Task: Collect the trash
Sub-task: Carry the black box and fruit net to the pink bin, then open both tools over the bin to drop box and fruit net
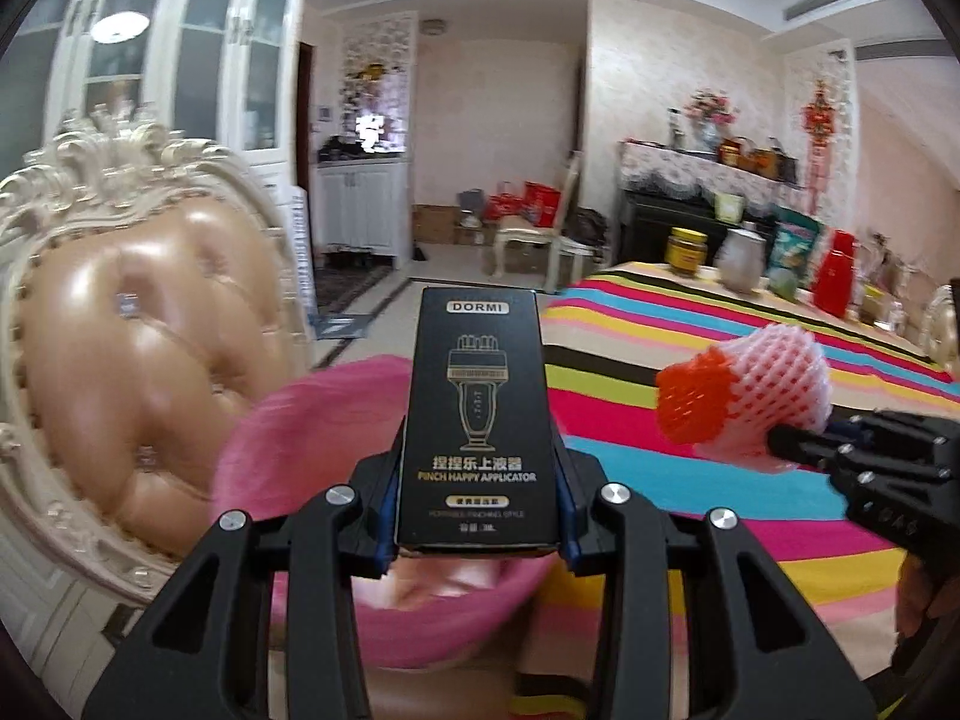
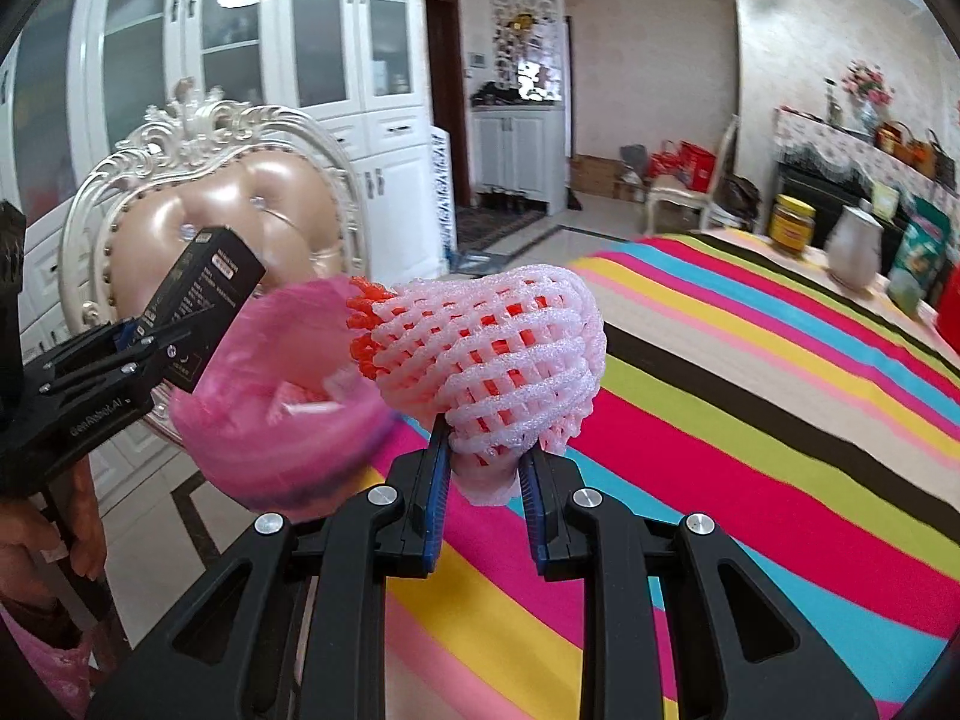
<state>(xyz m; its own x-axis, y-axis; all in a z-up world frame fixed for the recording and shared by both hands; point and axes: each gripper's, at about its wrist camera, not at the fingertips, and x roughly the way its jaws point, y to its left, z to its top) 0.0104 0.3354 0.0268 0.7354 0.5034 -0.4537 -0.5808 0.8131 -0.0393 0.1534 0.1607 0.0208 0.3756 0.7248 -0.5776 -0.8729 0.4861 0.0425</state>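
**Both pieces held over the bin — release risk**

Black box [image 1: 477, 420] is clamped upright in the left gripper [image 1: 477, 516], held by its lower end, hanging above the pink-lined bin [image 2: 282, 414] at the table's near-left edge. Foam fruit nets [image 2: 492, 360], a pink-white one over an orange one, are pinched at their narrow end by the right gripper [image 2: 483, 480], above the striped tablecloth [image 2: 750, 420] just beside the bin, not clearly over its mouth.

Risks, as judged:
- The nets are light and springy; let go here, they likely land on the table or bounce off the rim.
- The orange inner net may slip out of the pink one.
- The box is long; released tilted, it could hit the rim and tip out toward the chair [image 1: 132, 372].
- The grippers are close together and could bump at the mouth.
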